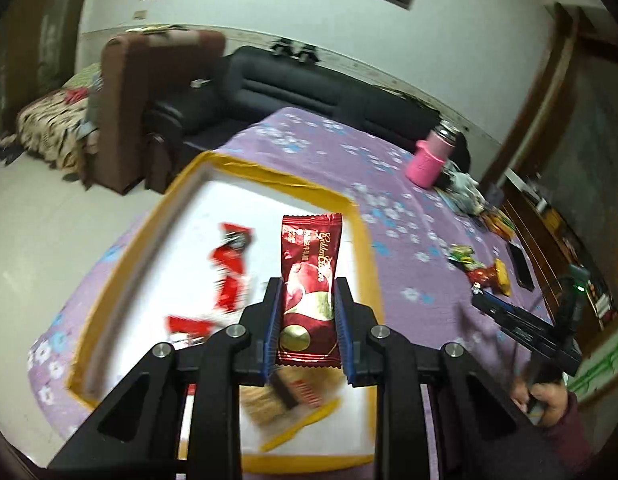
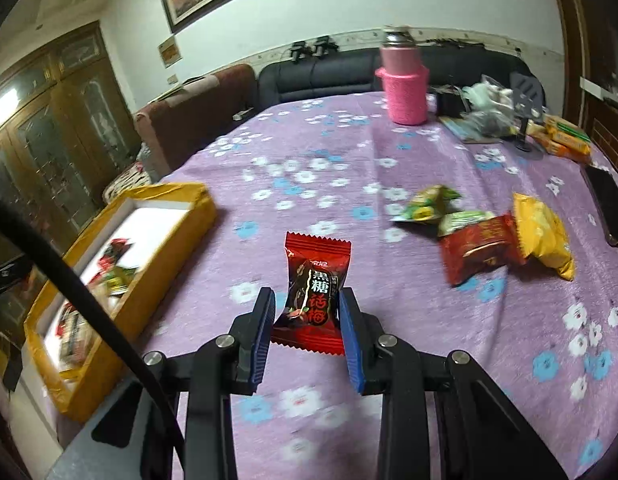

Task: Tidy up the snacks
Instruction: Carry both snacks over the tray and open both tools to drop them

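1. At the left edge of the right wrist view, a shallow yellow-walled cardboard box with a white floor [image 2: 171, 236] is sitting on the purple flowered tablecloth [image 2: 309, 152], with several wrapped snacks lying inside it.
2. In the left wrist view, the left gripper [image 1: 309, 312] is clamping a tall dark-red foil snack packet with gold script [image 1: 309, 280] between its blue pads, hanging over the box's white floor at the centre of the frame.
3. In the lower centre of the right wrist view, the right gripper [image 2: 309, 320] is pinching a small red-and-black wrapped candy [image 2: 315, 292] above the cloth, apart from the box.
4. Right of it, a loose cluster of green, red and yellow snack packets [image 2: 489, 236] is lying on the cloth.
5. A pink knit-sleeved flask [image 2: 403, 80] is standing upright at upper right.
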The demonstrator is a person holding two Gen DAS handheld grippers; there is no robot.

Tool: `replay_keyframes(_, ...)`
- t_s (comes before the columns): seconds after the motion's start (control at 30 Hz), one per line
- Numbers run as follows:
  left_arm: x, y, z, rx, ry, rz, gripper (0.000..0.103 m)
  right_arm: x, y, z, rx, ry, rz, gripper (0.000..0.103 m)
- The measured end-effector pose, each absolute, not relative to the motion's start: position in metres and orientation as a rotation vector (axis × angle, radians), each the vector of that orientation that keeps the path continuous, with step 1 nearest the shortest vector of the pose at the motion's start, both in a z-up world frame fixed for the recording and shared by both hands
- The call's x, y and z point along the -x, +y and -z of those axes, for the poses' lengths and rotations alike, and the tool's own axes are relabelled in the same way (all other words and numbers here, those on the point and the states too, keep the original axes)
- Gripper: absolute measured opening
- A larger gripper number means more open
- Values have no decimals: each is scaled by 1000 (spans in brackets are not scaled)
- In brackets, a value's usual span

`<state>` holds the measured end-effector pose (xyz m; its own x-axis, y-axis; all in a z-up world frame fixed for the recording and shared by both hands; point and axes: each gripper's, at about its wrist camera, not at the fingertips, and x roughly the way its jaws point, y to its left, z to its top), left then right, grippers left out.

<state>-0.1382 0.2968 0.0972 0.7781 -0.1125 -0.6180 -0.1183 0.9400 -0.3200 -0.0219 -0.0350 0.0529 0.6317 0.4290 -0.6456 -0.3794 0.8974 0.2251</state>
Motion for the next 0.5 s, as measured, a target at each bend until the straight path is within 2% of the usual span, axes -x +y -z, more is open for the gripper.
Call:
replay_keyframes(0.27,149,328,-69,410,709,-43,27,52,53,-72,54,778,-634,31)
replay_keyframes(0.5,143,337,-52,438,738,-34,27,60,123,-67,105,852,-763,31)
